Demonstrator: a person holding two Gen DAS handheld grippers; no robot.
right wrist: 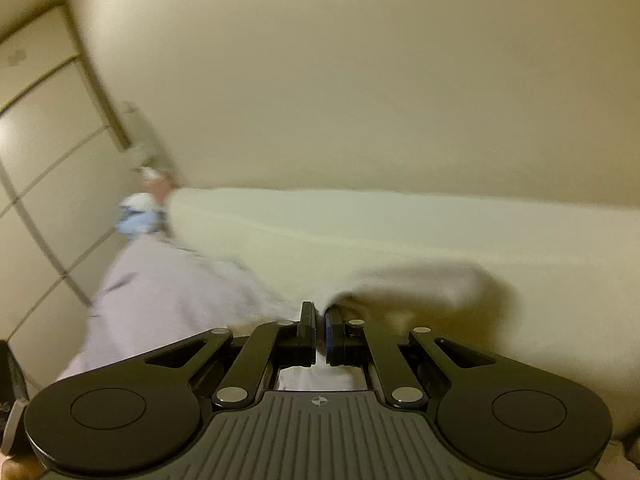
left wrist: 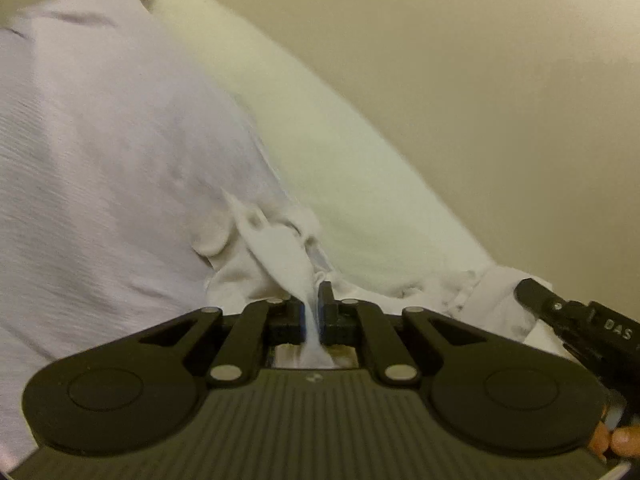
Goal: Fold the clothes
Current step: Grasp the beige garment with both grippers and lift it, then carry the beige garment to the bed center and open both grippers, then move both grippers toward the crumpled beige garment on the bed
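The left gripper is clamping the white garment; the right gripper is pinching its edge above the bed.

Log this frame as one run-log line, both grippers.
stage: fold underway | left gripper: shut on pale garment edge | right gripper: jaws nearly together, grip unclear | surface: white bed | image: motion blur

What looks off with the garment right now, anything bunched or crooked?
The pale lilac garment is bunched into a crumpled knot just ahead of the left tongs, which pinch a thin twisted strip instead of a flat edge. The right tongs also look shut on cloth. Both views are motion-blurred; nothing looks torn.
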